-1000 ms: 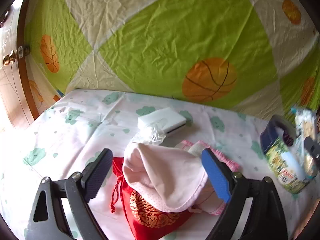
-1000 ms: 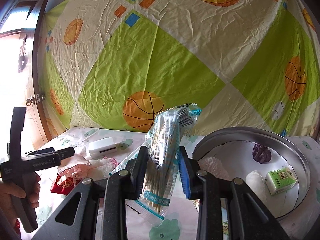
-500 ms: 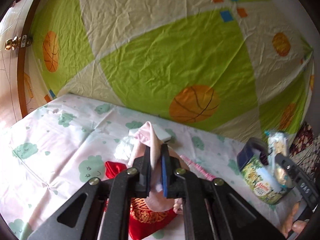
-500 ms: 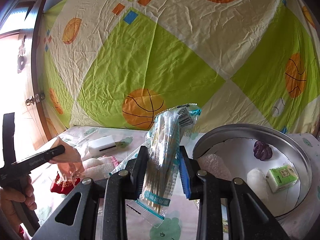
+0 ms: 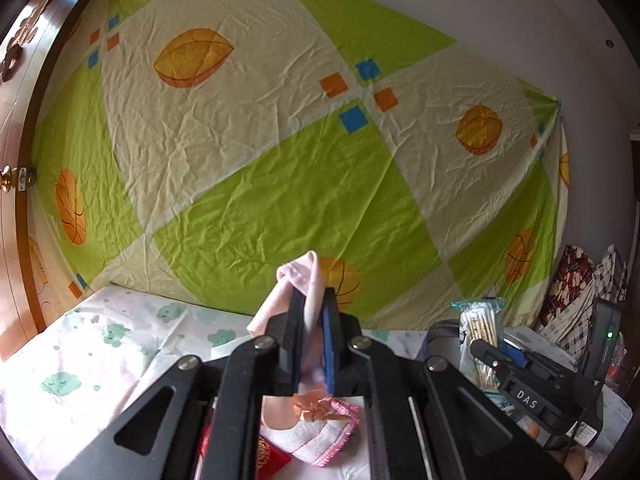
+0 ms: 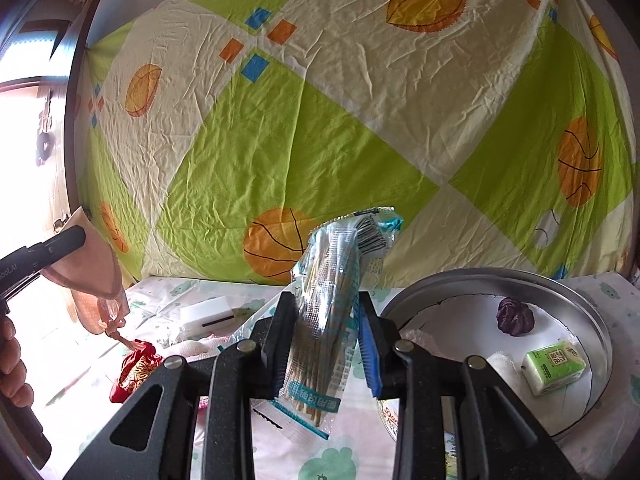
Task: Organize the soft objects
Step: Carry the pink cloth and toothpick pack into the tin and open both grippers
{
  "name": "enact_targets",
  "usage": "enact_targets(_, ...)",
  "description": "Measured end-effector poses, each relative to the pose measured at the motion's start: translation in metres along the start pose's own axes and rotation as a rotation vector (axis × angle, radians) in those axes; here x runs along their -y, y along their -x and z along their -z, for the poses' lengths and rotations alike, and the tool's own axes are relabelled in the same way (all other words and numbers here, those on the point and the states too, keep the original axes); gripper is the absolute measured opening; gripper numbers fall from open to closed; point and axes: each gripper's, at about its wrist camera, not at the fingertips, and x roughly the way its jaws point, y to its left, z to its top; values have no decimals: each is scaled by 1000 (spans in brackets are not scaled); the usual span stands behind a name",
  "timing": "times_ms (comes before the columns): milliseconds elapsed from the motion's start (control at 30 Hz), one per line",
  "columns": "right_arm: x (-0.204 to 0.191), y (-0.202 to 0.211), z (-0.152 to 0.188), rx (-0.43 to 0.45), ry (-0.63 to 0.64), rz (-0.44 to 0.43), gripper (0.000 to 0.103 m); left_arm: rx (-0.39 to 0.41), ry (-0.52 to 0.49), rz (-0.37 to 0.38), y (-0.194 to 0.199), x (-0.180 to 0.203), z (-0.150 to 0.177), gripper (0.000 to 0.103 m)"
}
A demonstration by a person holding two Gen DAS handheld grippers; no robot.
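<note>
**A:** Start at the left gripper (image 5: 312, 336). How do its jaws stand?

**B:** Clenched on a pink cloth (image 5: 305, 280). A fold pokes up past the fingertips, and the rest hangs below them. From the right wrist view the same cloth (image 6: 94, 280) dangles off the table, its long axis running roughly straight down, with a small ribbon at the bottom end.

**A:** And the right gripper (image 6: 326, 340)?

**B:** Its jaws grip a clear packet of sticks (image 6: 334, 292), which stands nearly upright between the pads, tilted slightly right at the top.

**A:** Where would the cloth go?

**B:** I judge the metal basin (image 6: 600, 328) is the collecting place. It already holds a purple ball (image 6: 515, 316), a green tissue pack (image 6: 554, 366) and something white. It lies to the right of the right gripper, so it is well apart from the left one, across the table.

**A:** So which hand is nearer the basin?

**B:** The right, clearly. The left must carry the hanging cloth rightward past the right gripper and its packet. On the table below it remain a red pouch (image 6: 134, 368), a pink-edged white pad (image 5: 320, 436) and a white box (image 6: 208, 314).

**A:** Any risk?

**B:** The dangling tail could brush the packet or snag the basin's rim on the way in.
</note>
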Motion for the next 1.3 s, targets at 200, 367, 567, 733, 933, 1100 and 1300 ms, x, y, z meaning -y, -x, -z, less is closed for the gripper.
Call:
enact_targets(200,11,10,-9,34,-29,8,33,27,-39,-6,5,27,-12,5)
enact_targets(367,23,21,-14,70,-25,33,33,43,-67,3,9,53,-18,5)
enact_targets(567,49,30,-15,84,-39,67,33,39,-93,42,9,89,-19,5)
enact_targets(733,77,42,-18,112,-67,100,33,40,-105,89,4,124,-21,5)
enact_targets(933,119,50,-21,120,-99,160,33,14,-102,181,-19,171,-17,5)
enact_targets(1100,157,42,-17,77,-120,209,33,-32,-110,256,-53,213,-3,5)
enact_targets(1300,186,29,-12,24,-101,257,33,-119,-112,298,-94,245,28,5)
